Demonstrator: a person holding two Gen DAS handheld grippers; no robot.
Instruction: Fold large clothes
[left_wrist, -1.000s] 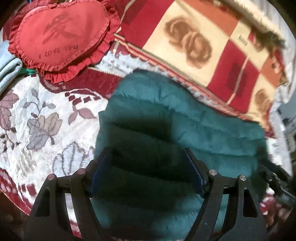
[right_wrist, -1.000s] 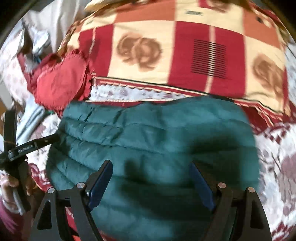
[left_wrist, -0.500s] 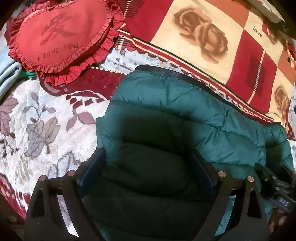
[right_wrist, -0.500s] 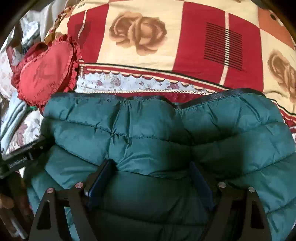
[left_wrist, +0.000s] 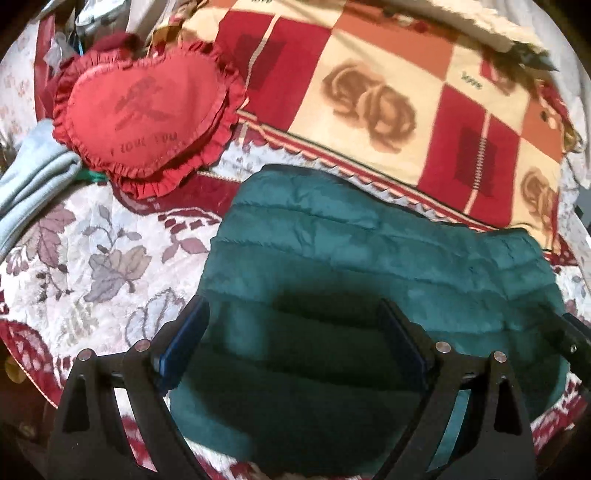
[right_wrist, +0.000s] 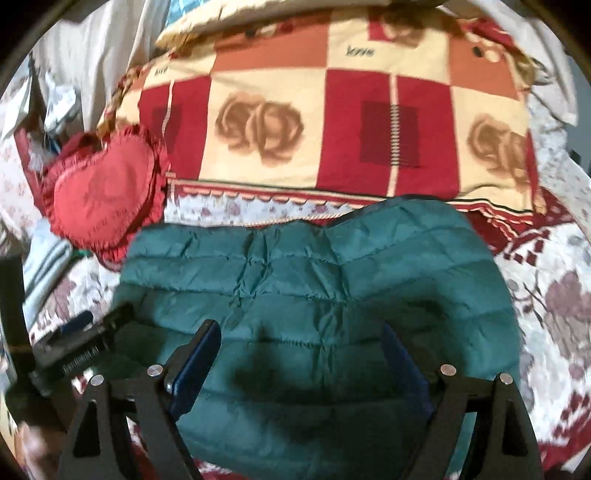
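A dark green quilted puffer jacket (left_wrist: 369, 280) lies folded into a compact block on the floral bedspread; it also shows in the right wrist view (right_wrist: 314, 295). My left gripper (left_wrist: 291, 332) hovers over its left part, jaws wide open and empty. My right gripper (right_wrist: 303, 354) hovers over its middle, jaws wide open and empty. The left gripper's body (right_wrist: 81, 347) shows at the left of the right wrist view, and the right gripper's tip (left_wrist: 572, 343) at the right edge of the left wrist view.
A red heart-shaped ruffled cushion (left_wrist: 144, 110) lies behind the jacket on the left. A red and cream rose-patterned blanket (left_wrist: 369, 103) lies behind it. Folded pale blue cloth (left_wrist: 33, 181) sits at the far left. The floral bedspread (left_wrist: 92, 266) spreads around.
Both grippers have pulled back and up from the jacket, so more of the blanket and cushion shows. The jacket stays folded on the bed. Both jaws remain open.
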